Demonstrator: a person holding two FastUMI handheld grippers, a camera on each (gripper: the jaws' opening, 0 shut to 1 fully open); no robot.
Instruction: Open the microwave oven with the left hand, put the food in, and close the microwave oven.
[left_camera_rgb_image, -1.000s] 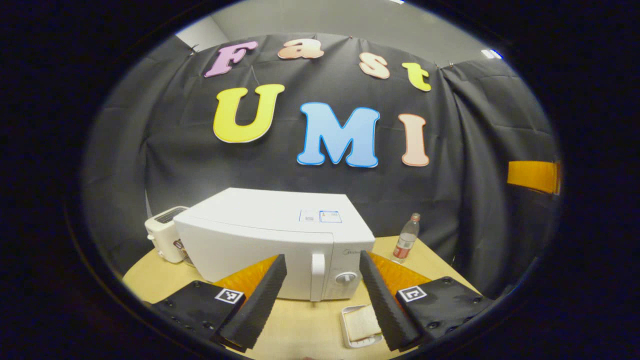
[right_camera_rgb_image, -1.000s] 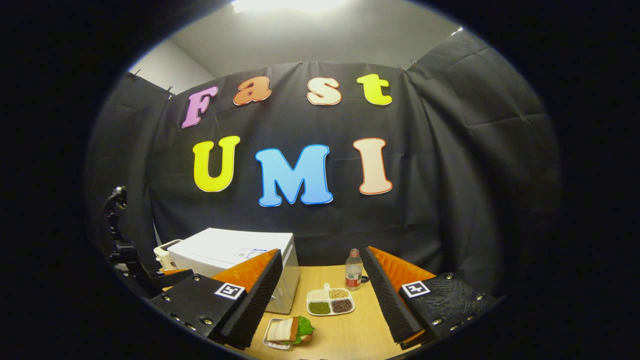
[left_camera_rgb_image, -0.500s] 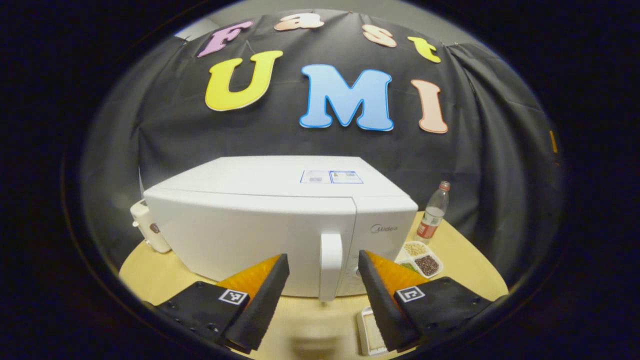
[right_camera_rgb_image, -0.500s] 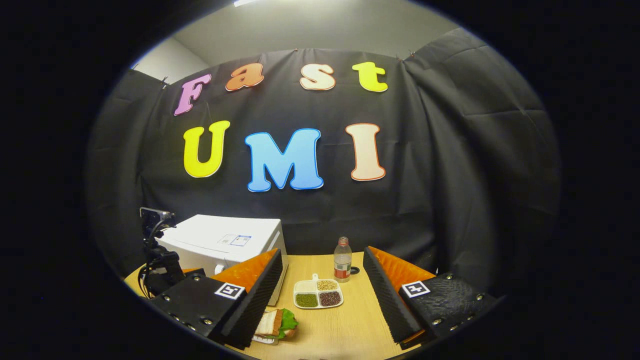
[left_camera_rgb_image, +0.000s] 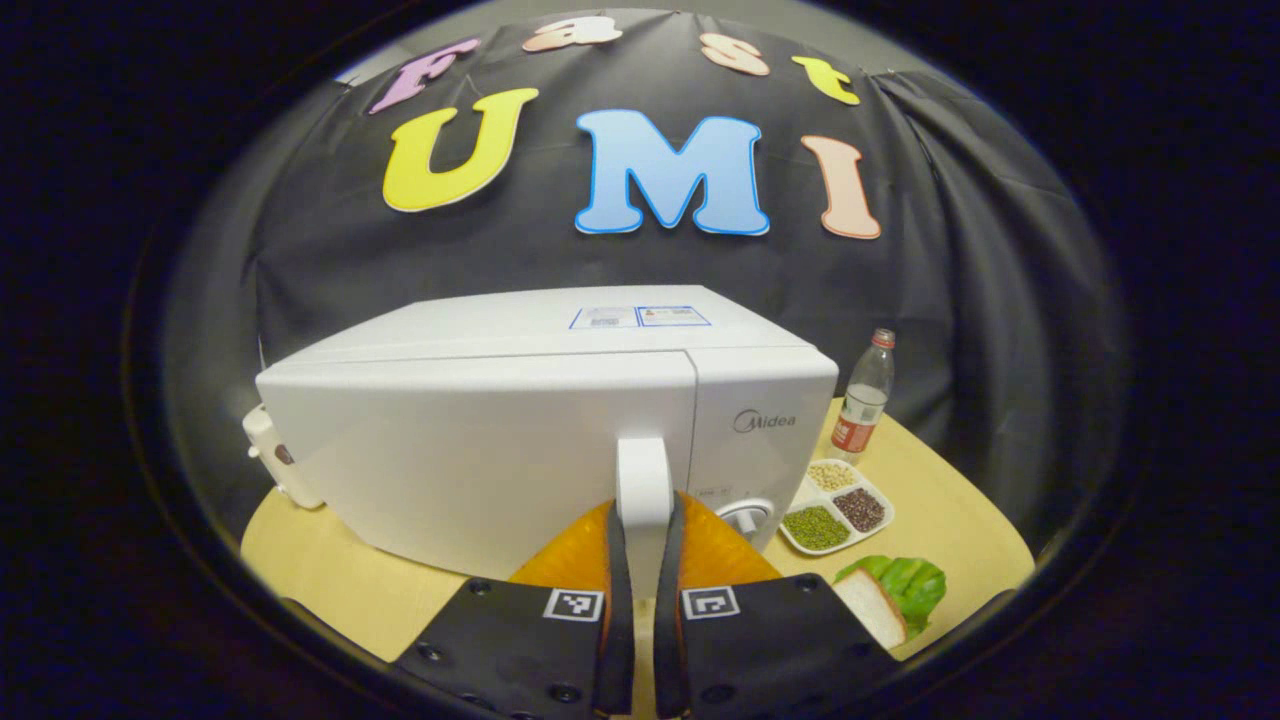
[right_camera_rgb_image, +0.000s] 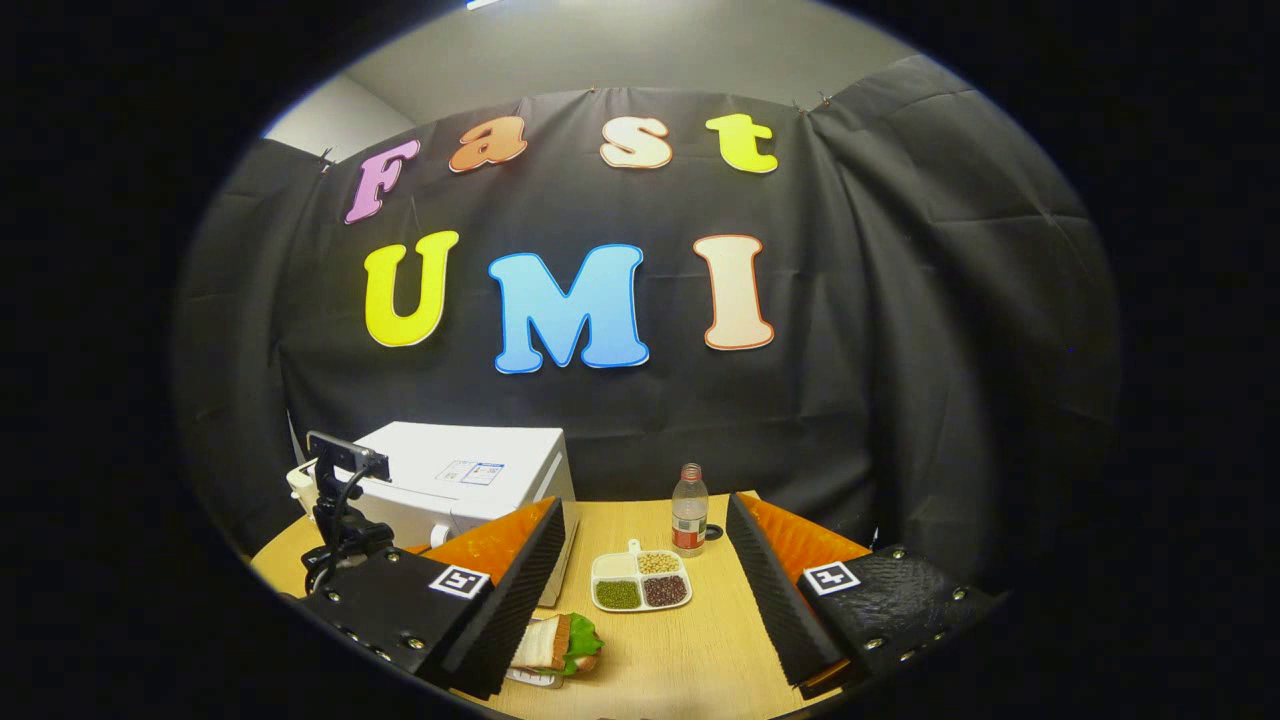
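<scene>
The white microwave (left_camera_rgb_image: 500, 430) stands on the wooden table (left_camera_rgb_image: 330, 570) with its door closed. My left gripper (left_camera_rgb_image: 643, 525) is shut on the vertical door handle (left_camera_rgb_image: 644, 475), one finger on each side. The food, a sandwich with lettuce on a small white tray (left_camera_rgb_image: 890, 595), lies to the right of the microwave front. In the right gripper view, my right gripper (right_camera_rgb_image: 645, 512) hangs open above the table, with the sandwich (right_camera_rgb_image: 558, 643) just inside its left finger. The microwave (right_camera_rgb_image: 470, 480) stands at the left there, with the left gripper's camera mast (right_camera_rgb_image: 340, 475) in front of it.
A divided dish of beans and grains (left_camera_rgb_image: 835, 503) (right_camera_rgb_image: 640, 580) and a plastic bottle (left_camera_rgb_image: 863, 395) (right_camera_rgb_image: 688, 520) stand right of the microwave. A white toaster (left_camera_rgb_image: 265, 455) sits behind its left side. Black cloth walls close off the table's far side.
My left gripper moved in to the microwave front and went from open to shut on the door handle. The right gripper stayed open and barely shifted.
</scene>
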